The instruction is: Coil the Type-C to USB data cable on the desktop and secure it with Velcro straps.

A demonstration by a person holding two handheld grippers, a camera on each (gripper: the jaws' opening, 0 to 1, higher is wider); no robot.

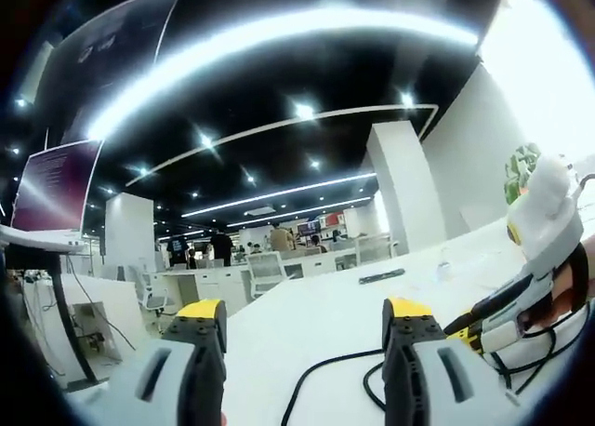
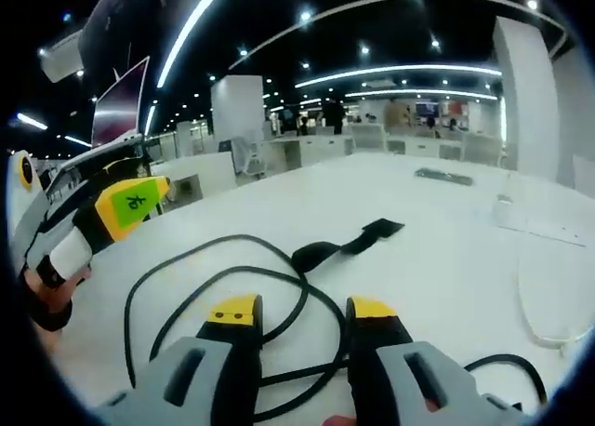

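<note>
Around me, an open office; dark ceiling (image 1: 279,82) with curved light strips (image 1: 279,35); white pillars (image 1: 402,184); distant desks (image 2: 325,149) and chairs (image 1: 265,270).

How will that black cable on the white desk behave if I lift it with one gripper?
The black cable will probably flop: it lies in loose, uneven loops on the desk. It looks thin, so likely light, and the loops may slide or unwind on the smooth surface. The Velcro strap also looks limp.

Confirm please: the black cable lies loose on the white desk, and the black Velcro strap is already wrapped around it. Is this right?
Not quite. The black Velcro strap is not wrapped around the black cable; it lies flat and open on the white desk, just beyond the loose loops. The right gripper view shows this.
</note>
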